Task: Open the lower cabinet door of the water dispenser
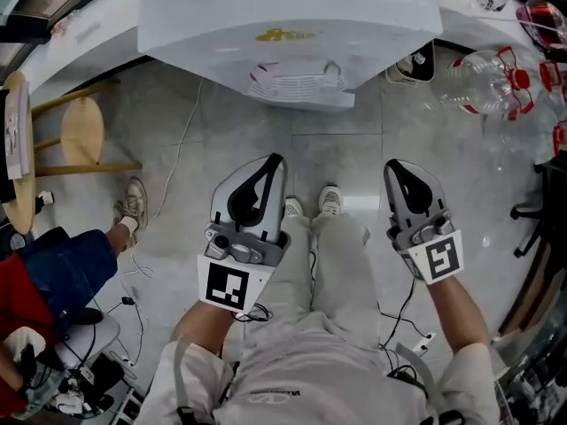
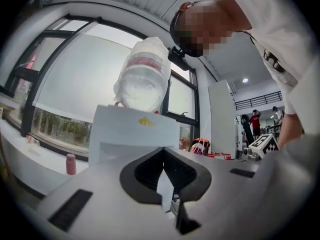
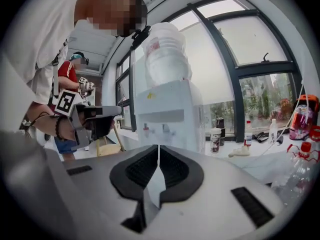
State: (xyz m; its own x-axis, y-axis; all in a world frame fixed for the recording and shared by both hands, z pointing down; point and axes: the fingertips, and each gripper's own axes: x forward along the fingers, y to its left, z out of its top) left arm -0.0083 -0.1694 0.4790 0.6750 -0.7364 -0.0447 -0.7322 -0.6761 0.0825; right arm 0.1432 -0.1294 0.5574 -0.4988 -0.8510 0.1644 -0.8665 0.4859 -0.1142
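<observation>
Head view | water dispenser [image 1: 221, 16] white, yellow logo [image 1: 285, 34] | door seemingly hidden

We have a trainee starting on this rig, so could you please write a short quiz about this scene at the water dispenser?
1. What sits atop the water dispenser?
2. In the head view, the wooden stool stands: A) left of the dispenser; B) right of it; C) on top of it.
3. True or false: the left tongs and the right tongs are both shut and empty.
Key: 1, a large water bottle; 2, A; 3, true.
</observation>
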